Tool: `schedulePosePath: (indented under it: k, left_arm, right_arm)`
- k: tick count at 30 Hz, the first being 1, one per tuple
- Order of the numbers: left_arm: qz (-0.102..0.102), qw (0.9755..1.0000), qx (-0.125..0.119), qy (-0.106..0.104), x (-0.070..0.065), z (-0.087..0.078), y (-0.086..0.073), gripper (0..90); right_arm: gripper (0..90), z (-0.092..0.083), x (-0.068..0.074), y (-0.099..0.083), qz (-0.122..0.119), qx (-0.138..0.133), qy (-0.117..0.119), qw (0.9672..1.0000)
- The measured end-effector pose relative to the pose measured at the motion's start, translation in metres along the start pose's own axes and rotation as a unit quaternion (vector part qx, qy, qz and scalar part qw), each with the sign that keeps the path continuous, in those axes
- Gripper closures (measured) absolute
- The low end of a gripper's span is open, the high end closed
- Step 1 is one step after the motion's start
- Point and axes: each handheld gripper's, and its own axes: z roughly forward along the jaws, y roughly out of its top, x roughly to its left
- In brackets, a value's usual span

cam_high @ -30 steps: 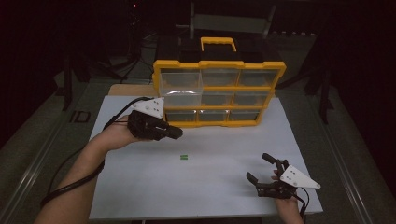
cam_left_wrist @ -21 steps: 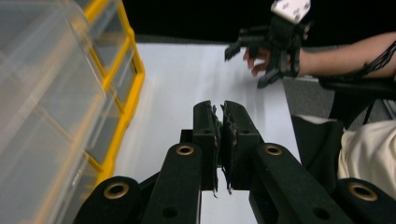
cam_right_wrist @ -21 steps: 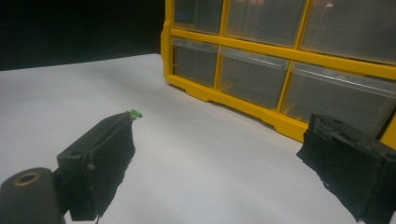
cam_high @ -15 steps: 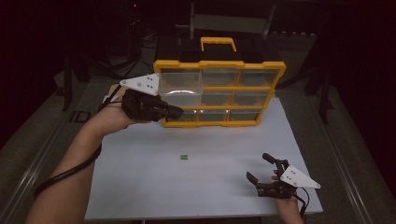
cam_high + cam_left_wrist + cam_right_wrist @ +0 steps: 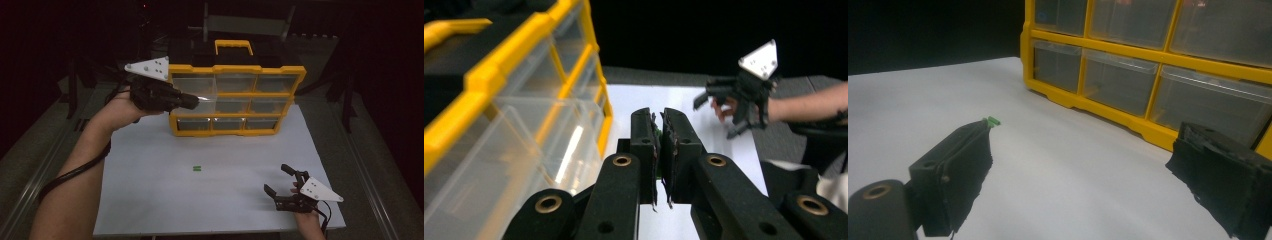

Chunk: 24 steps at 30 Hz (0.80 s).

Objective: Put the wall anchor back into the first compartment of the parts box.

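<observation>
Left gripper point(image 5: 192, 101), jaws pinched shut, possibly on something thin, sits mid-left against the organizer's point(image 5: 235, 70) left drawers; right gripper point(image 5: 285, 181) gapes lower right.

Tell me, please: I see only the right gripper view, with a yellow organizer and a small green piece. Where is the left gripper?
Observer: In the high view the left gripper is held up off the table, its tips in front of the left column of drawers of the organizer.
Operator: Are its jaws open?
Observer: No. The left gripper view shows them shut, pads together.
Operator: Has the organizer something on top?
Observer: Yes, a yellow carry handle.
</observation>
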Motion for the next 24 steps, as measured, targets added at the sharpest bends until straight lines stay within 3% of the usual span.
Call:
schedulePosePath:
  k: [3,11,14,19,24]
  left_arm:
    - [-0.007,0.9997,-0.013,0.018,0.01,-0.002,0.004,84.3]
    - [-0.029,0.9977,-0.02,0.057,0.031,0.005,0.001,84.3]
    - [-0.037,0.9956,-0.012,0.085,0.037,0.009,-0.002,84.2]
    - [-0.069,0.9932,0.018,0.092,0.046,0.015,-0.003,84.1]
    - [-0.084,0.991,0.024,0.101,0.048,0.017,-0.002,83.2]
  right_arm:
    - [8.9,0.0,0.0,0.0,-0.001,0.002,0.001,1.0]
    - [8.9,-0.001,-0.001,0.0,-0.001,0.002,0.0,1.0]
    - [8.9,-0.002,-0.002,0.0,0.0,0.0,0.0,1.0]
    - [8.9,-0.002,-0.002,0.0,0.0,0.0,0.0,1.0]
    - [8.9,-0.002,-0.003,-0.001,0.001,0.0,0.001,1.0]
